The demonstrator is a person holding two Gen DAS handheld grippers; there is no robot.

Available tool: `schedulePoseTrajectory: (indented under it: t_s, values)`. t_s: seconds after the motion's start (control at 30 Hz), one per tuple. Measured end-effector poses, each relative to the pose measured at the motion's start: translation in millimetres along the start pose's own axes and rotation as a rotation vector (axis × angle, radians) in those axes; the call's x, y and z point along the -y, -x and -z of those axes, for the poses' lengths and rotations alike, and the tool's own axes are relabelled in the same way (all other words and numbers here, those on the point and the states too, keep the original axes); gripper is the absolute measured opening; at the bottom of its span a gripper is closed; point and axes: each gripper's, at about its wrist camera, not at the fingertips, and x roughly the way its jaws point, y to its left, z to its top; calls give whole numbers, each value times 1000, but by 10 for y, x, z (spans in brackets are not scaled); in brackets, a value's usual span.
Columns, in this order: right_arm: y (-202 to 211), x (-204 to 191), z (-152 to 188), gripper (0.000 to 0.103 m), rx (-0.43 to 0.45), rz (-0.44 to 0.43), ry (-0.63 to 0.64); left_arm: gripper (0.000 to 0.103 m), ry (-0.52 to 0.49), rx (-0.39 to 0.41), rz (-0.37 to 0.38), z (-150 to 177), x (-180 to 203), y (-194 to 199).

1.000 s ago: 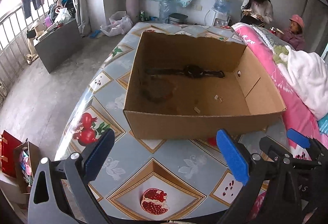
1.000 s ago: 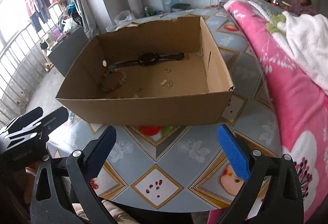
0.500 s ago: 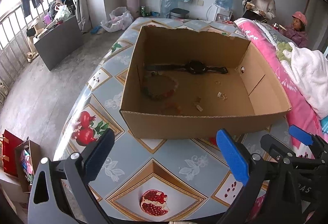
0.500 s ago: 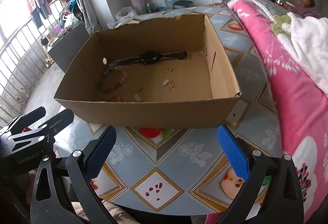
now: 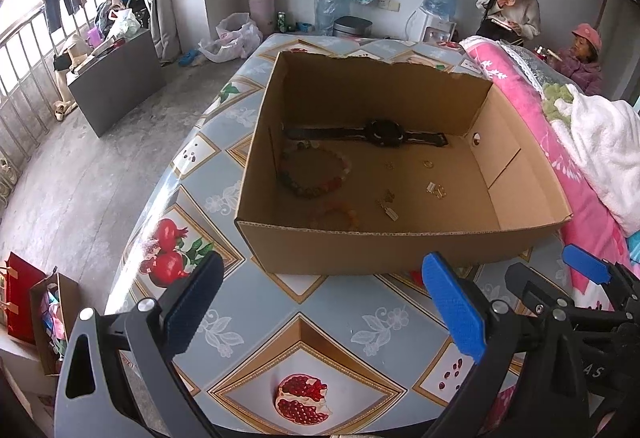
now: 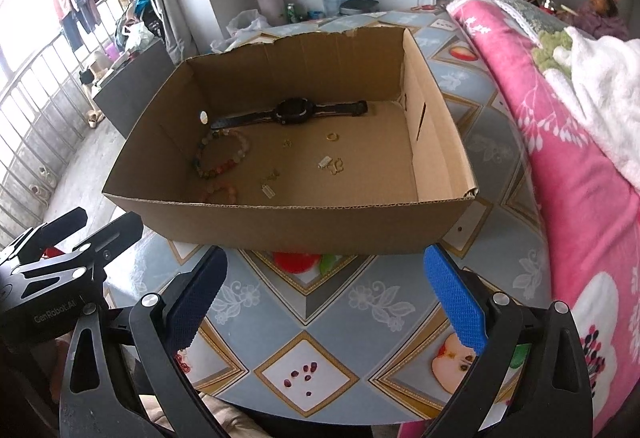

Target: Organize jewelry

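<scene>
- Left gripper [image 5: 324, 302]: fingers wide apart, nothing between them; it hovers over the table [image 5: 328, 322], just short of the near wall of the box [image 5: 384, 250]
- Right gripper [image 6: 326, 298]: fingers likewise spread wide and empty; it sits beside the left one, also before the box's near wall
- Box: open cardboard, standing on the patterned tablecloth; all the jewelry lies on its floor
- Watch [image 5: 382, 133]: black, strap laid out flat along the far wall
- Bead bracelet [image 5: 314, 173]: a multicoloured ring, lying at the box's left side, just in front of the watch strap
- Orange bracelet [image 5: 338, 215]: smaller, close to the near wall — partly hidden by it in the right view
- Small gold pieces [image 5: 434, 189]: scattered mid-floor, right of the bracelets; too small to tell apart
- Pink blanket [image 6: 568, 141]: bunched along the table's right edge, beside the box
- Two people sit at the back of the room, well away
</scene>
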Motion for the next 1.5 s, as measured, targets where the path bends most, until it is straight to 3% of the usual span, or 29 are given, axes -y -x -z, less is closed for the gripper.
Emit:
schedulePoseTrajectory:
  t_s: [1.5]
  values:
    - [21,45,13,95,2,-2,-12,98,8,-2,-10,72,-13,11]
